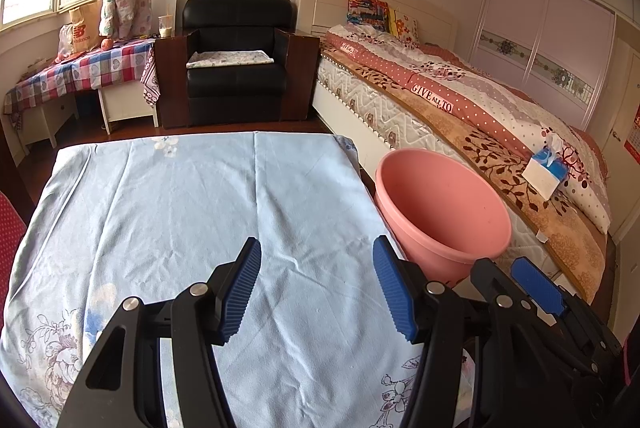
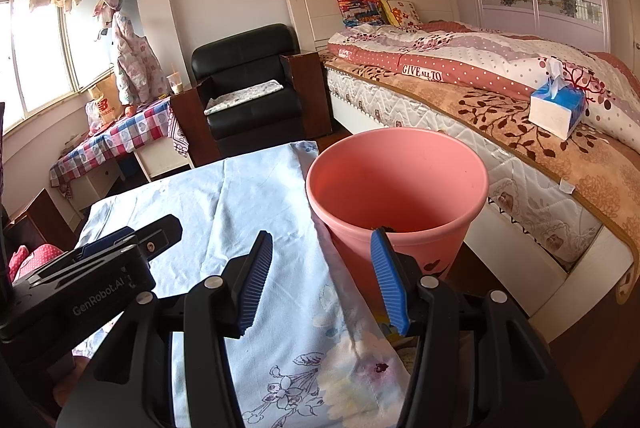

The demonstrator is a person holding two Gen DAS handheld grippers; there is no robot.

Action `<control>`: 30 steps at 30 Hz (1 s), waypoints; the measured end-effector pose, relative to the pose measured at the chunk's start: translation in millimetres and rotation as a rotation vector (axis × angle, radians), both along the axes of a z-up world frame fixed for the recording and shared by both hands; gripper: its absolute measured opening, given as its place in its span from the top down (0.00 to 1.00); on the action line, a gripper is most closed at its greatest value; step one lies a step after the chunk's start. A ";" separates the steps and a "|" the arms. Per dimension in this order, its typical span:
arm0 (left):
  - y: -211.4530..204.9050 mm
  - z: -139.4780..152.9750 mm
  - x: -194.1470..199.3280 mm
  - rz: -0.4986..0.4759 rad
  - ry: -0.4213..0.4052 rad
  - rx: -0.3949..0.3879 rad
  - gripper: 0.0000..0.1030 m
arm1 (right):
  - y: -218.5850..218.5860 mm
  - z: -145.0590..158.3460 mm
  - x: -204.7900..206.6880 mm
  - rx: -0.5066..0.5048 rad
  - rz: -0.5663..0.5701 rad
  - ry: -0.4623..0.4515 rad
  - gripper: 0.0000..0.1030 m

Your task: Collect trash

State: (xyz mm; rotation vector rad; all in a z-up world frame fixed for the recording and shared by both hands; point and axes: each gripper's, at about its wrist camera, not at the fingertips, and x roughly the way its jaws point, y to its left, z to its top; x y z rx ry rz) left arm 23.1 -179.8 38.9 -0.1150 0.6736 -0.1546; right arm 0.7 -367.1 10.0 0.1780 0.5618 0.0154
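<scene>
Filling the right side of both views, the bed [image 1: 460,100] runs from near to far under a patterned quilt, with a blue and white tissue box [image 1: 546,170] lying on its near part. At the far wall, left of the bed's headboard, stands a black armchair [image 1: 236,60], and left of that a side table under a checked cloth [image 1: 80,72]. Nearest the cameras is the bench [image 1: 180,208], draped in a pale blue flowered cloth whose top shows only creases. Just beside the bench's right edge, between it and the bed, sits the pink trash bucket [image 2: 396,184]; something small and dark shows at its near inner rim in the right wrist view, though it may be only a bit of debris and is too small to name. The left gripper [image 1: 316,288] hangs over the near half of the bench with its blue pads [image 1: 240,288] spread wide and nothing between them. The right gripper [image 2: 320,284] is likewise wide apart and holds nothing, poised over the bench's right edge with its right pad in front of the bucket's wall.
</scene>
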 end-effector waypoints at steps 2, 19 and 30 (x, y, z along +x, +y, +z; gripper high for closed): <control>-2.1 -0.9 -0.3 -0.001 0.000 0.000 0.44 | -0.7 -0.8 -0.4 -0.001 0.000 0.000 0.50; -3.2 -1.7 -0.5 -0.001 0.002 -0.001 0.44 | -0.9 -1.0 1.3 -0.002 -0.003 0.007 0.50; -2.9 -1.9 -0.1 -0.001 0.003 -0.002 0.44 | -0.7 -0.8 1.5 -0.004 -0.002 0.006 0.50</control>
